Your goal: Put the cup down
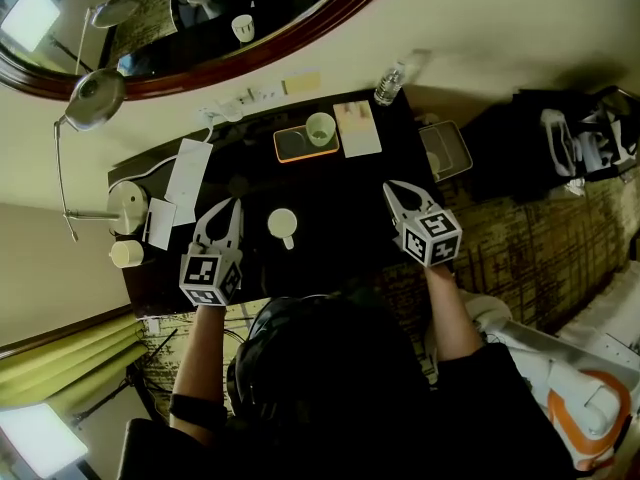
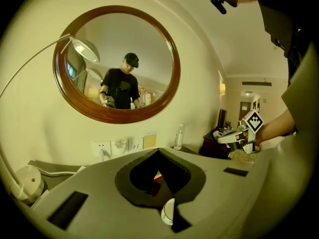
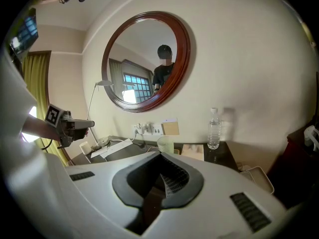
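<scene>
**Two tongs clenched, both empty; cup parked on bench**

Left tongs (image 1: 226, 210): jaws pressed together, nothing gripped. Its own view shows the tips meeting. A sliver of white cup rim shows through the gap lower down, under the jaws, not between them.

Right tongs (image 1: 396, 192): jaws likewise together, nothing between them. It hangs over the right part of the bench (image 1: 340, 203) and points toward the back wall.

Cup (image 1: 283, 224): white, upright on the dark bench top, handle turned toward the person. It sits between the two tongs, just beside the left one and well apart from the right. It touches neither.

Rest of the bench, head view:
- An orange tray (image 1: 282, 148) sits at the back with a pale green cup (image 1: 320, 128) standing on it.
- A light booklet (image 1: 358, 128) lies just right of the tray.
- A water bottle (image 1: 390, 83) stands upright at the back right corner.
- A white paper sheet (image 1: 188, 168) lies on the left side, with a round lamp base (image 1: 128, 206) next to it.
- A small white cylinder (image 1: 127, 254) is near the left edge. Can't tell what it is.

On the wall, a round wood-framed mirror (image 1: 200, 28) hangs above the bench, with wall sockets (image 1: 240, 98) below it. Both gripper views catch the person reflected in the mirror. Each gripper view also shows the other tongs off to the side with its marker cube facing the camera.
</scene>
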Demonstrator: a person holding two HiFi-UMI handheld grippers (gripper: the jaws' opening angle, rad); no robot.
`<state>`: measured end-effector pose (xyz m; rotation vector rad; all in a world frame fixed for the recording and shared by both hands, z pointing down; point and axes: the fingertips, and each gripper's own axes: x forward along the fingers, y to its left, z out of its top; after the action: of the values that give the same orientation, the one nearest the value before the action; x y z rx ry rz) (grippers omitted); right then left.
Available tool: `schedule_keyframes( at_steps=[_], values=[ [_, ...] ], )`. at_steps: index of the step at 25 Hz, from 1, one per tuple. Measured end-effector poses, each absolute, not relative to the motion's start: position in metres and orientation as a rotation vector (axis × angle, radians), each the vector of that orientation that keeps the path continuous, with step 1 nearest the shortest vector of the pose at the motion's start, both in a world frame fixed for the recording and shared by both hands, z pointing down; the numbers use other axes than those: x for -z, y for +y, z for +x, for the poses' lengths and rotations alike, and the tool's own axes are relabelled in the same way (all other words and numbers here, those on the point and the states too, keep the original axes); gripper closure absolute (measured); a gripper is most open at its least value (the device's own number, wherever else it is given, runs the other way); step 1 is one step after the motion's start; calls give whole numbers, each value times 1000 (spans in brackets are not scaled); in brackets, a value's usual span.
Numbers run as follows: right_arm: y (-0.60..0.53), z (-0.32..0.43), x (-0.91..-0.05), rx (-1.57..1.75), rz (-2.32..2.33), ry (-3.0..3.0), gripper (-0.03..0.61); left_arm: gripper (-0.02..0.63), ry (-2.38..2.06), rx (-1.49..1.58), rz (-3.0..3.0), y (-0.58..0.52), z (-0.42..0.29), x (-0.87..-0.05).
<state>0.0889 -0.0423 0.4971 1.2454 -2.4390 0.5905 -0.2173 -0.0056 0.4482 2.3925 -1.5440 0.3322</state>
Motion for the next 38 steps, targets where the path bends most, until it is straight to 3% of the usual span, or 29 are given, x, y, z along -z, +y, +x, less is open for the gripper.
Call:
schedule_keyframes(
  at_steps=[8,10,13,18,21,38],
  values=[
    [-42,91,-501,-603,1226,-2452,578,622,-1541,-392,2370,0,-215,-459],
    [-40,91,-504,-610,1226,-2451,578,591,-1504,-417,2362,2,-210,-466],
    [-36,91,-509,-629,1227,-2449,578,481,-1389,-483,2351,7,-193,-479],
    [-26,90,-526,-672,1216,-2434,578,218,-1172,-717,2251,19,-159,-517],
    [-19,86,-539,-698,1204,-2418,578,122,-1026,-911,2211,29,-141,-551],
    [-2,56,-604,-793,1129,-2358,578,89,-765,-1344,2045,32,-121,-663]
  ],
)
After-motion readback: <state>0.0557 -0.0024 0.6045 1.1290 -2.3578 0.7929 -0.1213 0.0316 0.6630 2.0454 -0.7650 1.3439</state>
